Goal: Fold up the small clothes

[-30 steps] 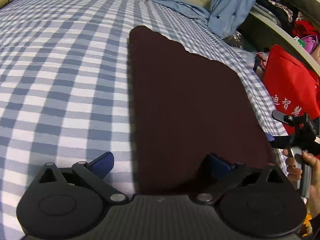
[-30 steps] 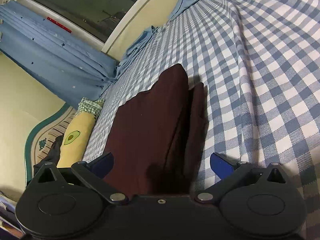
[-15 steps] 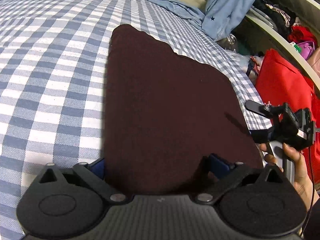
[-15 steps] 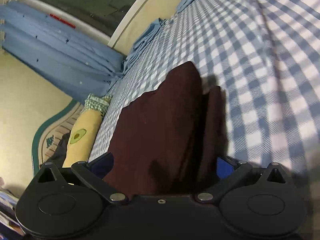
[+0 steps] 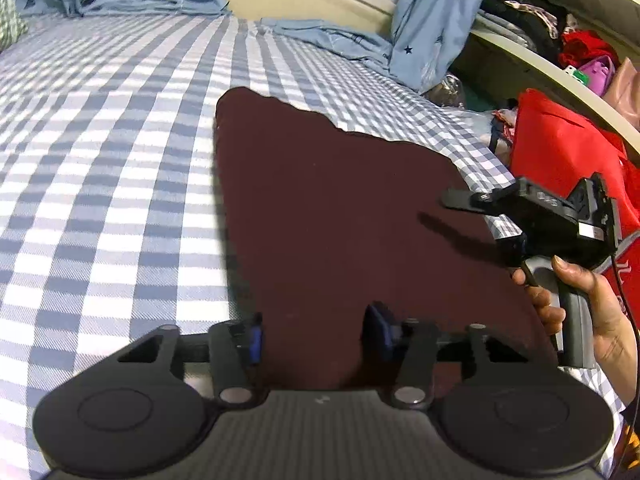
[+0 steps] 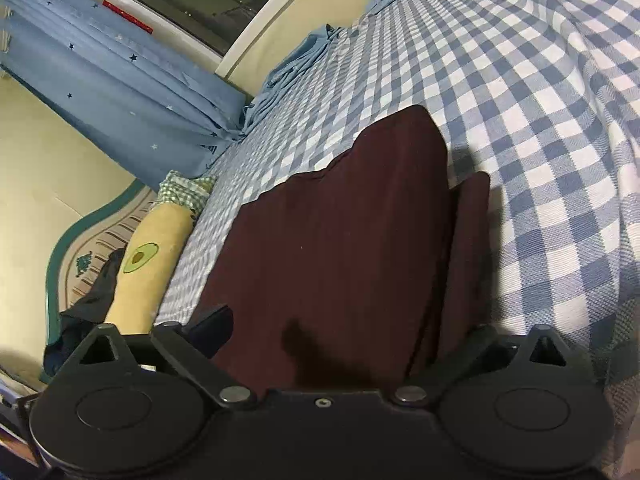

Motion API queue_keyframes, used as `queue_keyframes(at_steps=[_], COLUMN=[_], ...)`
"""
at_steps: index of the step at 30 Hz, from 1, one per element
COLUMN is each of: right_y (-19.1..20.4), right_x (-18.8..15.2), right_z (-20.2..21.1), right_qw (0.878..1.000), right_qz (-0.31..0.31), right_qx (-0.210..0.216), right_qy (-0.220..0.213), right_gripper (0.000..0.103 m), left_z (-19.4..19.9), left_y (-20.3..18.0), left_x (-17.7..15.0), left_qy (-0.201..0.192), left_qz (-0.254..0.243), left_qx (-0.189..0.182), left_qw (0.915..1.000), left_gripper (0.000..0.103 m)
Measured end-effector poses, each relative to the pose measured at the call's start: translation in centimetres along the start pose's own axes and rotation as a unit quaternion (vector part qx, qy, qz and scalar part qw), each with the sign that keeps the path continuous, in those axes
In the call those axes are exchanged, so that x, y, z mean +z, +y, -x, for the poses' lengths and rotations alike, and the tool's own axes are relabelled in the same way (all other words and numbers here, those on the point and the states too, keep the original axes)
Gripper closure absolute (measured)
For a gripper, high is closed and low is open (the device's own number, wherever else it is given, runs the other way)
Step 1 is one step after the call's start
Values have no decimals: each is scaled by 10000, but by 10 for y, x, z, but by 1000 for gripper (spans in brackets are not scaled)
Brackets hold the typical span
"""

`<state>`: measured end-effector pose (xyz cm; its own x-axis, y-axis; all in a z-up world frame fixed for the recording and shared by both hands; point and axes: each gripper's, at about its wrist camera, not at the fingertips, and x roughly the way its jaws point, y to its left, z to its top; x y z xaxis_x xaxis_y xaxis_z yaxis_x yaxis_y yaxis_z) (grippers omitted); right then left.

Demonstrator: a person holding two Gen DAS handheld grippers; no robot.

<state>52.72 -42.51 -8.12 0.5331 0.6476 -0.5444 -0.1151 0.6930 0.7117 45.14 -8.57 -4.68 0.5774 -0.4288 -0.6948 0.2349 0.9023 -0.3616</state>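
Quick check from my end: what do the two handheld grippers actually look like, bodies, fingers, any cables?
Left gripper: a black body with two round discs, silver pivot screws on black linkage bars, and blue pads on its fingers. Right gripper, seen from the left wrist view: a black boxy head with long black fingers, a grey pistol-style handle, a small white label and a thin black cable trailing down. No sleeve shows at the hand.

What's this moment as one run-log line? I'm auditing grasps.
left gripper: closing over dark garment edge | right gripper: closing, garment between jaws
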Motion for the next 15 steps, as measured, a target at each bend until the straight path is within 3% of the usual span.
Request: queue_keyframes(at_steps=[1, 3, 5, 8, 11, 15], right_y=[-2, -7, -12, -11, 0, 18], right_x=[0, -1, -3, -9, -10, -6], right_z=[1, 3, 7, 9, 12, 11], right_qw=[10000, 9998, 9997, 9993, 9979, 9957], right_qz=[-7, -26, 48, 160, 455, 775], right_qx=[-66, -165, -176, -163, -156, -329], right_qy=[-28, -80, -143, -300, -432, -392], right_gripper=[20, 45, 57, 64, 80, 84], left_z=[1, 3, 5, 6, 8, 13], left_y=[1, 5, 9, 8, 4, -1], left_x=[-1, -3, -5, -8, -6, -3], left_qy=[-15, -98, -188, -267, -272, -322], left_qz=[-14, -65, -92, -154, -212, -250], left_qx=[-16, -75, -154, -115, -52, -5], left_qw=[10000, 9999, 9997, 9995, 9994, 9992], left_gripper=[58, 64, 66, 67, 71, 74])
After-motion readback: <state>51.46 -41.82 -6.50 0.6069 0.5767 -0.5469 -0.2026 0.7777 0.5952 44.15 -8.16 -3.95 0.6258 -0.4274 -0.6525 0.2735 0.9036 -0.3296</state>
